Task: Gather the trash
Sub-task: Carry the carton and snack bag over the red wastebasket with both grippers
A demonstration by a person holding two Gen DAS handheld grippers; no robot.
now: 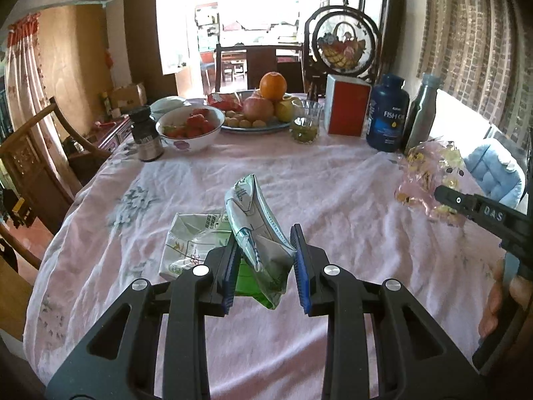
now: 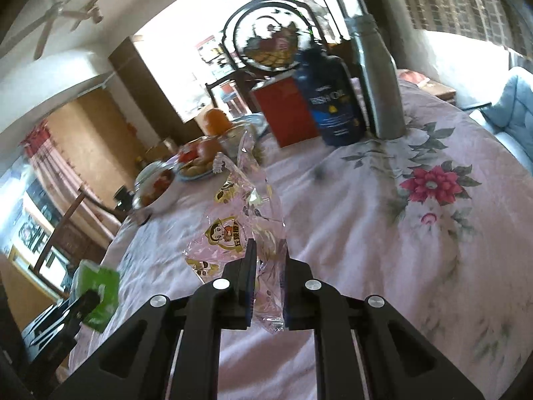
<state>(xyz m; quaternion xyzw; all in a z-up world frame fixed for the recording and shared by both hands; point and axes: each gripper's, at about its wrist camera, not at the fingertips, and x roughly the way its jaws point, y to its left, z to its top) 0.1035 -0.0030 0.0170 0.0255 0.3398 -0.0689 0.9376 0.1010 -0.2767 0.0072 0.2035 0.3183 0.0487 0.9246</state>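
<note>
My left gripper [image 1: 265, 236] is shut on a crushed white-and-green drink carton [image 1: 258, 226], which hangs above the pink flowered tablecloth [image 1: 333, 183]. A second flattened carton [image 1: 190, 240] lies on the cloth just behind and to the left of it. My right gripper [image 2: 269, 250] is shut on a crinkled clear snack wrapper [image 2: 240, 220] with cartoon print, lifted off the cloth. In the left wrist view the same wrapper [image 1: 429, 173] shows at the right, with the right gripper's black finger [image 1: 466, 201] behind it. In the right wrist view the green carton [image 2: 100, 291] shows at the lower left.
Along the table's far side stand a dark jar [image 1: 146, 133], a bowl of strawberries [image 1: 190, 126], a fruit plate [image 1: 260, 106], a glass [image 1: 306, 123], a red box [image 1: 346, 110], a fish-oil bottle [image 1: 388, 116] and a steel bottle [image 1: 421, 113]. Wooden chairs [image 1: 33, 153] stand at the left.
</note>
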